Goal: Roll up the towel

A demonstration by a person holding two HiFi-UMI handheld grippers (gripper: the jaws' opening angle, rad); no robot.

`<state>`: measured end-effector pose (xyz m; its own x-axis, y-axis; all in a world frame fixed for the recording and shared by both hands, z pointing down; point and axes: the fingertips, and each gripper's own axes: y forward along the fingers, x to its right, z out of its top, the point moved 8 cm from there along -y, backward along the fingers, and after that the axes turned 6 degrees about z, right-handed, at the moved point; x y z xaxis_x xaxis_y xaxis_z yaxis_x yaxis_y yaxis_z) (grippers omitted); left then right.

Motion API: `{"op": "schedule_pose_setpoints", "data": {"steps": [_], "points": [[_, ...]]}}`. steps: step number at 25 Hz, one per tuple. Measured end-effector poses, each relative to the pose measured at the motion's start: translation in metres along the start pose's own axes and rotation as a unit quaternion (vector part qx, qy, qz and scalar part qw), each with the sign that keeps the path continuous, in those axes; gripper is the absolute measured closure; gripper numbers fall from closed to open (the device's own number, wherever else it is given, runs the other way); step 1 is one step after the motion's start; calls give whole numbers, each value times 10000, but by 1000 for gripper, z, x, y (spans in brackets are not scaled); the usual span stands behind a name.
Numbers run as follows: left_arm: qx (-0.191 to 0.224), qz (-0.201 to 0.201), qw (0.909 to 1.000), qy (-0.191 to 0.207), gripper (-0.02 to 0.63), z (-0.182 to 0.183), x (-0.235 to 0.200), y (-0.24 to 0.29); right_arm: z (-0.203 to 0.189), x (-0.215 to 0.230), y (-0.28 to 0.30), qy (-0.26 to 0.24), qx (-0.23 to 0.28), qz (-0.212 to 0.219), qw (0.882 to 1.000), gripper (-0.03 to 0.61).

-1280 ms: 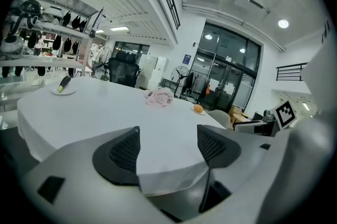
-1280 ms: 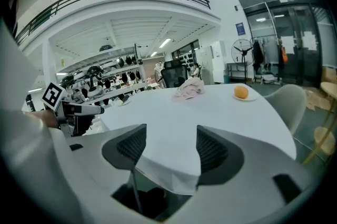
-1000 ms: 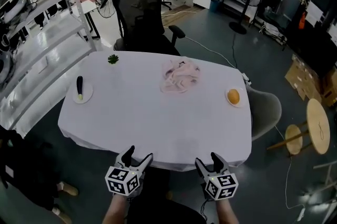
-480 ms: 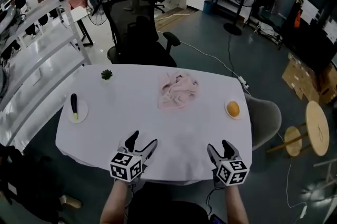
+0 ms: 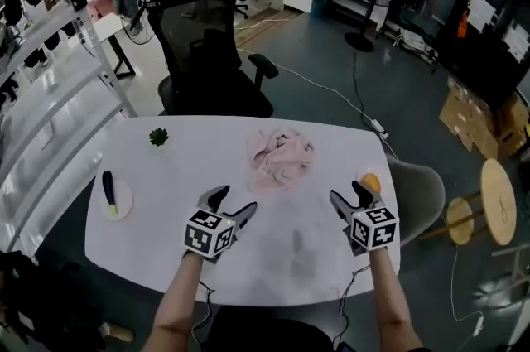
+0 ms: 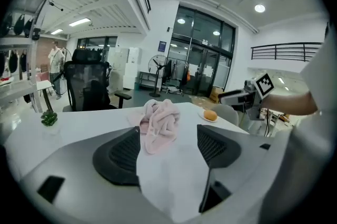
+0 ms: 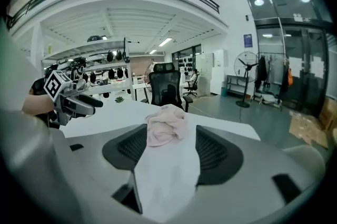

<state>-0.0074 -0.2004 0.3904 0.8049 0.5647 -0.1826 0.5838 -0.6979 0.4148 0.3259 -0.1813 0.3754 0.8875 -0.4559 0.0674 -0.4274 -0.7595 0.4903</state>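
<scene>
The orange fruit point(image 5: 372, 182) on its small plate is half hidden behind the right gripper point(image 5: 349, 194). The crumpled pale pink towel point(image 5: 281, 160) lies untouched at the far middle of the white oval table point(image 5: 149, 243), ahead of the left gripper point(image 5: 234, 201) and the right one, both with jaws apart and empty. A black mesh office chair point(image 5: 207, 44) stands beyond on the grey workshop floor point(image 5: 331, 52).
</scene>
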Motion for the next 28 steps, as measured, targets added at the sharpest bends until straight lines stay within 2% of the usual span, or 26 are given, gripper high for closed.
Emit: {"op": "schedule_pose_setpoints", "data": {"steps": [6,12,19,24,26,28], "points": [[-422,-287,9985,207,261,9,-20,59,46,32,62,-647,-433,145,9969,291],[-895,-413,9951,81,261,-6,-36,109,71,53,127,-1433,-948,283,9847,302],[-1487,-421,9880,39,288,-37,-45,153,61,56,195,-2174,-1792,783,9563,334],[-1765,-346,9837,12,312,-49,-47,169,48,51,227,-2300,-2193,846,9444,343],[-1875,-303,9818,29,349,-54,-48,172,41,49,234,-2285,-2346,900,9406,365],[-1963,-183,9803,94,407,-59,-51,174,37,44,237,-2297,-2460,961,9367,415]]}}
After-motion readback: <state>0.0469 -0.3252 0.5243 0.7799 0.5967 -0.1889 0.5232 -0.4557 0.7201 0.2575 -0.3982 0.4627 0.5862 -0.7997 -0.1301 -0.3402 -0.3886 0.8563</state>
